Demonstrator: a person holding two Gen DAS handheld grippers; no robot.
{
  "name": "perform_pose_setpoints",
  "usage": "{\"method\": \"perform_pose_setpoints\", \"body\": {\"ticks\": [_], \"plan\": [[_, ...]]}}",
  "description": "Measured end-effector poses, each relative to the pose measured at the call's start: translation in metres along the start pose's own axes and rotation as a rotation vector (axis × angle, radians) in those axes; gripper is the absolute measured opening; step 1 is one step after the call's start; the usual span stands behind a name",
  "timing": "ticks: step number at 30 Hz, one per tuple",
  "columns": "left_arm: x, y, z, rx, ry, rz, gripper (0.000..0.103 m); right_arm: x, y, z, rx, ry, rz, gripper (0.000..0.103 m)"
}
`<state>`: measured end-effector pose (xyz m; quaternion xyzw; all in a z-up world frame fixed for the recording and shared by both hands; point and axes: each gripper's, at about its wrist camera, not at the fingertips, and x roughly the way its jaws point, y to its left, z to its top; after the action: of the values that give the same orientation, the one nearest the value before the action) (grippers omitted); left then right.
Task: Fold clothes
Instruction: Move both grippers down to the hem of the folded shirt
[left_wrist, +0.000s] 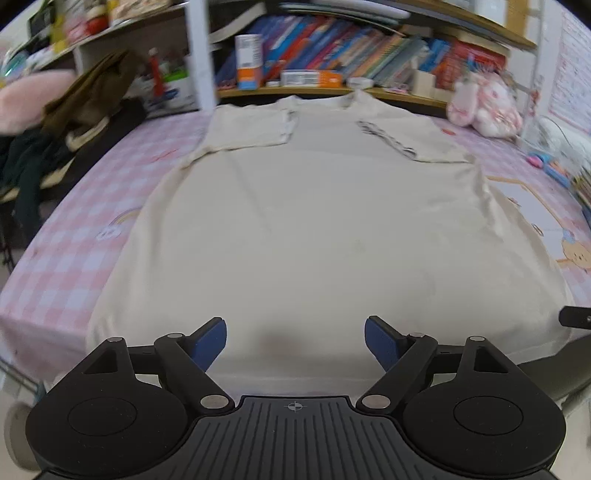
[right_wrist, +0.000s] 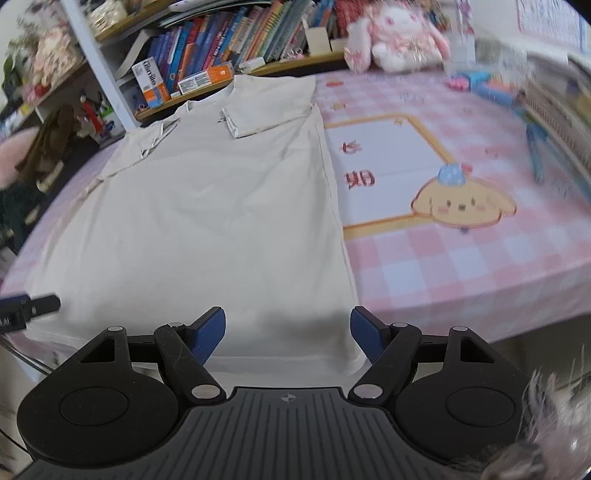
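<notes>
Nearest in the left wrist view, the left gripper (left_wrist: 295, 341) hangs over the near hem of a cream T-shirt (left_wrist: 314, 229), its blue-padded fingers (left_wrist: 212, 341) spread wide with nothing between them but the cloth lying below. The right gripper (right_wrist: 288, 334) is likewise spread wide and empty, poised over the shirt's near right corner, where the hem meets the right side edge. Whether the pads of either touch the fabric cannot be told.

The T-shirt (right_wrist: 207, 206) lies flat on a pink checked tablecloth (right_wrist: 443, 273), running from the near table edge toward the far side. Both sleeves are already folded inward over the chest: the left sleeve (left_wrist: 251, 127) lies across the far left part of the shirt, the right sleeve (right_wrist: 269, 110) across the far right part, and the collar is at the far end.

To the right of the shirt the cloth carries a printed cartoon puppy (right_wrist: 461, 203) under a framed white panel. Far right, at the back of the table, sits a pink plush rabbit (right_wrist: 399, 40). Beyond the collar a shelf holds a leaning row of books (left_wrist: 351, 48) and an orange and white box (left_wrist: 249, 61). On the far left, dark and brown clothes (left_wrist: 88, 96) are piled beside the table.
</notes>
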<state>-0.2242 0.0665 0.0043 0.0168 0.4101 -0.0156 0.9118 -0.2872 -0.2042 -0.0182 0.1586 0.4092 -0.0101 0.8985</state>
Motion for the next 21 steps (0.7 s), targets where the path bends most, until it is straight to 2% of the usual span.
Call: {"method": "perform_pose_setpoints", "body": {"ticks": [5,9,15,21], "plan": [[-0.006,0.026,-0.007,-0.068,0.005,0.049,0.086,0.000,-0.003,-0.002,0.027,0.017,0.017,0.073],[-0.010,0.042,-0.011,-0.113,-0.004,0.071,0.091,0.000,-0.007,-0.005,0.054,0.035,0.019,0.073],[-0.011,0.061,-0.014,-0.149,0.012,0.079,0.092,-0.001,-0.015,-0.008,0.105,0.047,0.008,0.073],[-0.012,0.087,-0.023,-0.236,0.045,0.071,0.092,-0.003,-0.024,-0.012,0.155,0.061,0.007,0.073]]}}
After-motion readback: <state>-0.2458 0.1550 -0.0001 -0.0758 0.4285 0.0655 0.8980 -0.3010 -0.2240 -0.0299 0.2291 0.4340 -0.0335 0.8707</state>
